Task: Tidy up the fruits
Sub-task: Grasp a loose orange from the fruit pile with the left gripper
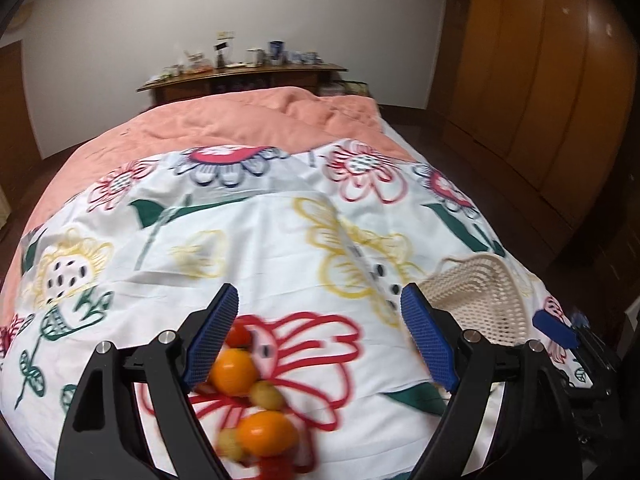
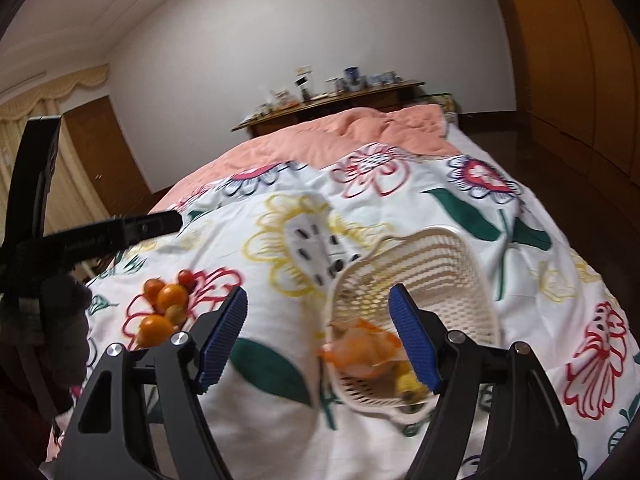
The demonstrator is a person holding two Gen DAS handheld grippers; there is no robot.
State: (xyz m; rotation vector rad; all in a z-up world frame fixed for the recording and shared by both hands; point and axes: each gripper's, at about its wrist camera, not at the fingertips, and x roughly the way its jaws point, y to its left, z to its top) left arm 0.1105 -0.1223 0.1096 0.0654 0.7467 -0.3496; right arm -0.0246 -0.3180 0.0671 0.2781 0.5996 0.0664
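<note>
Hovering wide open and empty, the left gripper (image 1: 320,340) hangs over the fruit pile (image 1: 248,396) on the bedsheet (image 1: 280,240), while the equally wide right gripper (image 2: 318,340) faces the basket (image 2: 452,264), likely the collecting spot.

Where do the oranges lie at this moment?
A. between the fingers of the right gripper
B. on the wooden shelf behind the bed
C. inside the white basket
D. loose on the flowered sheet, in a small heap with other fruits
D: in the right wrist view the oranges lie in a heap on the flowered sheet, apart from the white basket; the right gripper is open and holds nothing.
</note>
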